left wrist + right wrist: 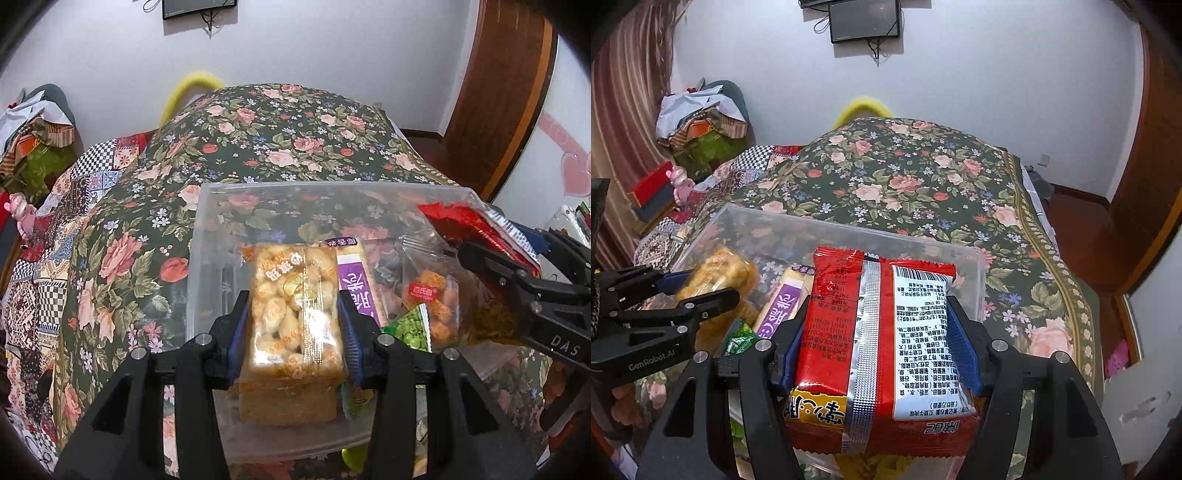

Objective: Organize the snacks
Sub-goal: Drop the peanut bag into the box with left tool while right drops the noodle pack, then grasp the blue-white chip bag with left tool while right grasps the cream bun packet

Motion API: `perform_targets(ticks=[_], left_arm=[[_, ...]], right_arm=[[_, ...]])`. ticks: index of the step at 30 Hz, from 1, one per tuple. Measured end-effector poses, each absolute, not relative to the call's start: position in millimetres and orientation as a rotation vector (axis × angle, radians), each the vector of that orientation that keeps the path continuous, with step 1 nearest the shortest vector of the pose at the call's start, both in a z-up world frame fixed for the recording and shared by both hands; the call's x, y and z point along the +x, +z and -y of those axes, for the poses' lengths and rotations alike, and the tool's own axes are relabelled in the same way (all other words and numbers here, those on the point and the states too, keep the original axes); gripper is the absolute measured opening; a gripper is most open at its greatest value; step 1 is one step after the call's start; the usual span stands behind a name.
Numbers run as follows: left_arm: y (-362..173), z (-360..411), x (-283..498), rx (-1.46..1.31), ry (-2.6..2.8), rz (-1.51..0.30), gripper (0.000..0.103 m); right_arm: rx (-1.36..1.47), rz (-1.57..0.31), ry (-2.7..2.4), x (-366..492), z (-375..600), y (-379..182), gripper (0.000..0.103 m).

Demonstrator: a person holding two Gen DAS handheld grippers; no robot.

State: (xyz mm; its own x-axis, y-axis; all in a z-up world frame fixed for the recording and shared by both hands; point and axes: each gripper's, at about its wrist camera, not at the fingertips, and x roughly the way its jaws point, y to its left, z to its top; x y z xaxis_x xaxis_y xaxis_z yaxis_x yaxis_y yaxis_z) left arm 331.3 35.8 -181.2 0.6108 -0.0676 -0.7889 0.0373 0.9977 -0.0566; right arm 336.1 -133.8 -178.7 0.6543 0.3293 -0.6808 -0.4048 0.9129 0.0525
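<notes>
Left wrist view, puffed-rice snack pack (293, 306) clamped between left hand-held gripper (293, 310) fingers

white wall (997, 74) | floral bedspread (905, 177) (roses) | wooden door (502, 92)

A dark floral cloth (916, 184) with pink roses covers the surface, and a checkered patchwork cloth (40, 280) lies beside it on the left. A yellow curved object (192, 86) shows just behind the far edge, against the pale wall (997, 74). A black screen (864, 20) hangs high on that wall, with cables dangling beneath. In the left corner sits a heap of folded fabrics (701, 122), with a small pink figure (679, 184) near it. A striped curtain (624, 110) hangs at far left. A brown wooden door (506, 85) stands on the right.
</notes>
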Motion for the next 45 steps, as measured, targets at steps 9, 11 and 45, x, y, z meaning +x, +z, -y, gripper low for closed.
perform_targets(ticks=[9,11,45], left_arm=[[-147,-39,304,-0.052,-0.060,-0.841,0.061],[-139,-39,296,-0.053,-0.061,-0.826,0.064],[-203,4,146,-0.042,-0.168,-1.032,0.088]], right_arm=[[-0.108,-0.695,0.414,314,138,-160,0.081],[-0.108,-0.678,0.415,307,139,-154,0.083],[-0.058,-0.862,0.434,186,177,-216,0.084]])
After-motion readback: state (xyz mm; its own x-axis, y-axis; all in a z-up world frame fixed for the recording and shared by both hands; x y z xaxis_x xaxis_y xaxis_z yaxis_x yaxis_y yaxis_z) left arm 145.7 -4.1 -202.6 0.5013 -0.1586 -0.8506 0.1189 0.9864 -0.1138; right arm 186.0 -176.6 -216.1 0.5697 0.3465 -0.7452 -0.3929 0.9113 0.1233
